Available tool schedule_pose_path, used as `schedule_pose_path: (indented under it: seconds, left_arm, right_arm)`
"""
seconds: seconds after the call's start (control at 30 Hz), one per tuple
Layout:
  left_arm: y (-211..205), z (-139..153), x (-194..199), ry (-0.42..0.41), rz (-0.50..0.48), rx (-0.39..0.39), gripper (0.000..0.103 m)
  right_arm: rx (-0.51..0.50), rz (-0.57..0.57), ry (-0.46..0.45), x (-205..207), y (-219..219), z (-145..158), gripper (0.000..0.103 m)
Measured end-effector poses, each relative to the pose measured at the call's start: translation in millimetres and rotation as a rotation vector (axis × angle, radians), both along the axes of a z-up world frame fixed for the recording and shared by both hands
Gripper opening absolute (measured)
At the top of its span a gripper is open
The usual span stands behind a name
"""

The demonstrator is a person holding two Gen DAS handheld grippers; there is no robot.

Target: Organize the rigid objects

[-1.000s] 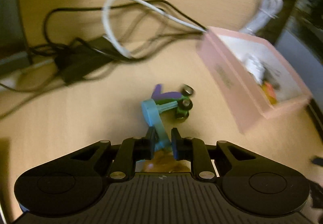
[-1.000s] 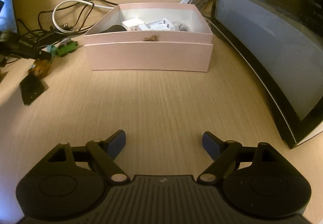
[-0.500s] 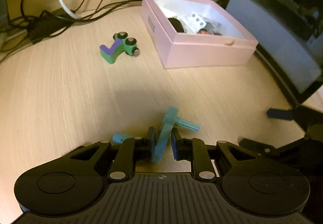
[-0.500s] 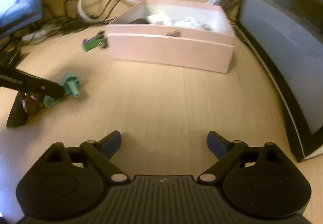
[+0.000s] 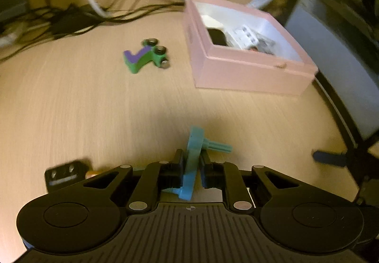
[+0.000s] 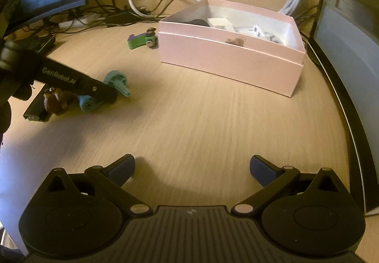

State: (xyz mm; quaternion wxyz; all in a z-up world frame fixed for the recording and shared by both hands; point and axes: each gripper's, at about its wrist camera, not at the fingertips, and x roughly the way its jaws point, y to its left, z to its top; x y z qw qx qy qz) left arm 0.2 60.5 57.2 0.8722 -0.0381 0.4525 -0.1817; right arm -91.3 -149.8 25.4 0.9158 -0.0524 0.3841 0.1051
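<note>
teal crank part (image 5: 193,156) clamped in left tool (image 5: 191,163) above worktop (image 5: 94,120), short of pink box (image 5: 248,73). right tool (image 6: 191,168) just spread wide, empty. green-purple part (image 5: 142,56) unsorted beside box.

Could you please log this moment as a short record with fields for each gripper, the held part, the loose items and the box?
left gripper: shut on the teal part, above the desk
right gripper: open, nothing between the fingers; jaws just been opening
loose items: green and purple part on the desk beside the box; black block near the left gripper
pink box: open-topped, already holding white and dark items
cables: tangled behind the box
</note>
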Motion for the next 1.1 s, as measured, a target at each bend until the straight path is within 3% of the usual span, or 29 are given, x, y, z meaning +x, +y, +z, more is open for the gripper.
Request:
schedule_pose_path:
  seconds: [0.17,0.33,0.43,0.6,0.73,0.93,1.1]
  left_arm:
    - [32.2,36.5,-11.8,-0.120,0.106,-0.063,0.013]
    - [90.8,84.7,-21.6,-0.244,0.280,-0.131,0.013]
    - [118.6,100.4,-32.6,-0.273,0.360,-0.147,0.013]
    - [138.7,92.4,-51.3,-0.219,0.381,-0.122,0.013]
    - [145.6,71.6,-70.5,-0.160,0.380,-0.037,0.013]
    - [180.9,49.6,-96.1,-0.075,0.486,-0.079,0.013]
    - [203.6,38.9,-112.0,-0.041,0.501,-0.089,0.013]
  right_arm:
    - [-0.006,0.029,0.014,1.9,0.4,3.5,0.098]
    - [-0.010,0.048,0.022,1.0,1.3,5.2,0.096]
    - [-0.010,0.072,0.031,4.5,7.1,6.7,0.095]
    - [-0.004,0.146,0.038,11.9,32.5,8.6,0.092]
    - [-0.023,0.220,0.011,16.4,66.0,13.2,0.087]
    - [0.043,0.355,-0.032,23.1,106.6,30.8,0.072]
    - [0.081,0.362,-0.014,41.1,141.6,31.5,0.067]
